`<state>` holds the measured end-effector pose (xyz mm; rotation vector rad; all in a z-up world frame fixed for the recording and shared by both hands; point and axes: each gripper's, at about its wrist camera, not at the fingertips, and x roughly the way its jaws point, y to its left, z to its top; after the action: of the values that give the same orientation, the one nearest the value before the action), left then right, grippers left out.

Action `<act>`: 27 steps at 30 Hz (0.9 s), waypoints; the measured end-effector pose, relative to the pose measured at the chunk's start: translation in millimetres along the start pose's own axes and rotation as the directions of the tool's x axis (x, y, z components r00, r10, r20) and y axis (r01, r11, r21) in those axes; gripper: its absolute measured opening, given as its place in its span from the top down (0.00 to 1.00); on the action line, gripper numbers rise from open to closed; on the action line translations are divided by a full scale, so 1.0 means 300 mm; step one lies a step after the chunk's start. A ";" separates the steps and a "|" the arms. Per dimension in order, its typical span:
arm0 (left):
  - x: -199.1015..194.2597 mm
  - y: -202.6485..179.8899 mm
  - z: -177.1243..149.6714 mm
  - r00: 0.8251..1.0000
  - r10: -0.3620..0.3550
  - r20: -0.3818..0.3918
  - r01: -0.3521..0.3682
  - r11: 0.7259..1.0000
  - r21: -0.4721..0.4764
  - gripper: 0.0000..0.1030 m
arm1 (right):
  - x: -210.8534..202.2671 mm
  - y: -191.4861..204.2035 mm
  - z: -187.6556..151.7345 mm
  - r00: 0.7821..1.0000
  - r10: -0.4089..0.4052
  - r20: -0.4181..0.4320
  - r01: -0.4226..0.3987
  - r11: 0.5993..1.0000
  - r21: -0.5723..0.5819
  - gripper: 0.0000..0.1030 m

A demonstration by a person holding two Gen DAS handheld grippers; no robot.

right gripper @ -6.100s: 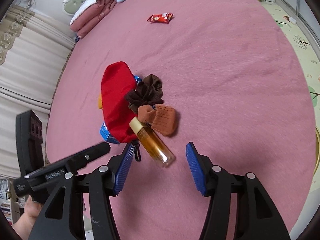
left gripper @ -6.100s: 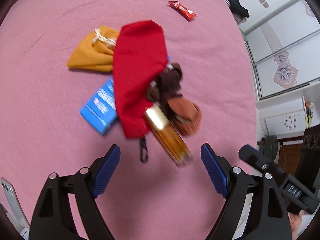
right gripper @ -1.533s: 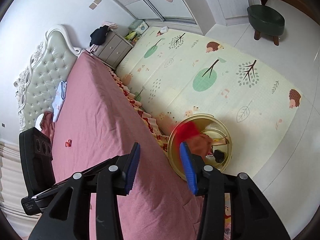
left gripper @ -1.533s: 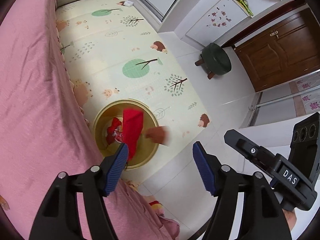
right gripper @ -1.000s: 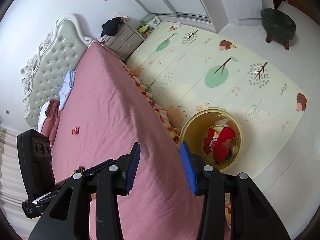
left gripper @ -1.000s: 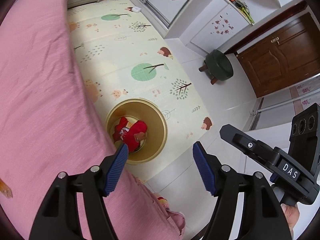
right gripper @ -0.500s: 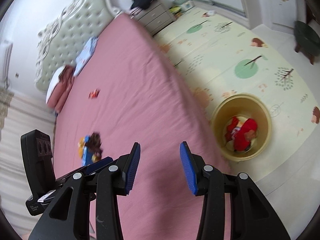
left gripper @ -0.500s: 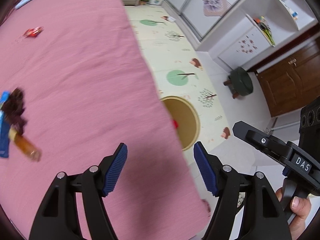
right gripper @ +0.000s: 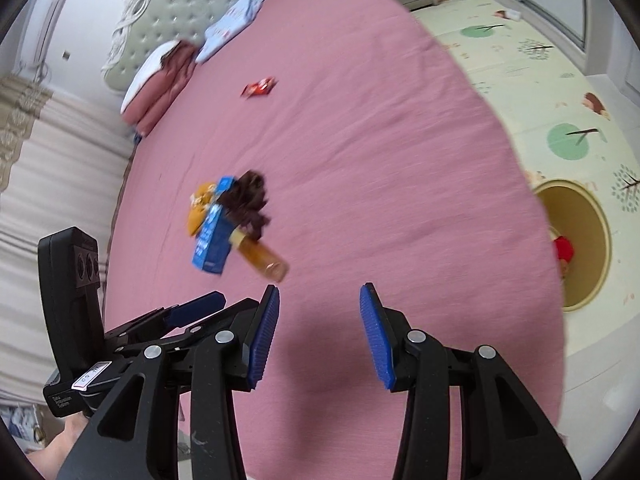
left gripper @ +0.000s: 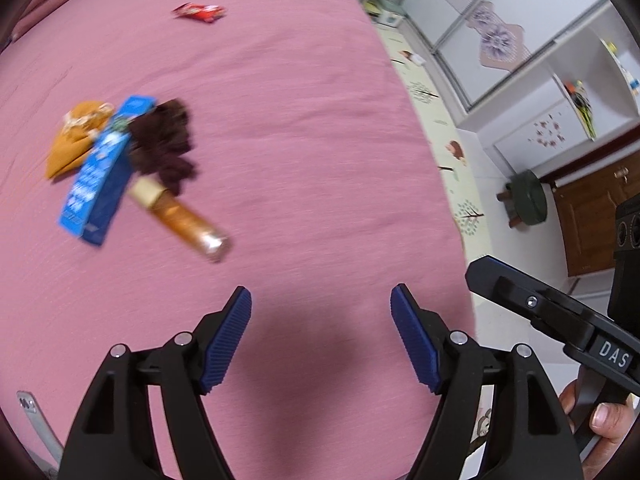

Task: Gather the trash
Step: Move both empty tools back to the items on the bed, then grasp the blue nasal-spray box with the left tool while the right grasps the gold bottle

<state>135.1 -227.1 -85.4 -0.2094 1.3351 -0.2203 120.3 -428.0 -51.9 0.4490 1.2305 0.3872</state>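
Since both the left gripper (left gripper: 321, 336) and right gripper (right gripper: 316, 334) are spread and empty, we aim at the amber bottle (left gripper: 180, 216), nearest the bin (right gripper: 576, 248).

Bright, even daylight in both views, with no harsh glare. Soft dark shadows on the pink bedspread (left gripper: 304, 128) at the lower centre of each frame, just ahead of the left gripper (left gripper: 320, 336) and the right gripper (right gripper: 316, 332). Clear motion blur on the small pile at the left: amber bottle (left gripper: 180, 216), blue box (left gripper: 100, 172) and dark brown cloth (left gripper: 164, 140) all smeared, likewise the red wrapper (left gripper: 199, 12) near the top. Sharp, crisp focus on the black gripper fingers close to the lens. Strong fisheye bending toward the edges, with black vignetted corners. Yellow bin (right gripper: 592, 248) at right soft-edged.
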 end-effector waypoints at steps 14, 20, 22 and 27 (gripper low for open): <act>0.008 0.406 0.077 0.996 0.083 -0.024 -0.084 0.992 -0.095 0.28 | 0.314 0.240 0.043 0.993 -0.047 -0.110 0.035 0.993 -0.109 0.57; 0.046 0.520 0.157 0.991 0.127 -0.032 -0.129 0.989 -0.067 0.28 | 0.445 0.271 0.090 0.985 -0.072 -0.155 0.049 0.988 -0.147 0.56; 0.064 0.552 0.178 0.989 0.143 -0.042 -0.145 0.988 -0.052 0.28 | 0.494 0.278 0.102 0.981 -0.082 -0.175 0.053 0.985 -0.165 0.56; 0.119 0.614 0.228 0.978 0.196 -0.065 -0.195 0.981 0.021 0.27 | 0.588 0.293 0.118 0.971 -0.099 -0.218 0.054 0.977 -0.204 0.52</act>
<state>216.6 -58.3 -154.3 -0.0577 1.4102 -0.0717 201.5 -266.8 -138.9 0.1891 1.4111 0.4990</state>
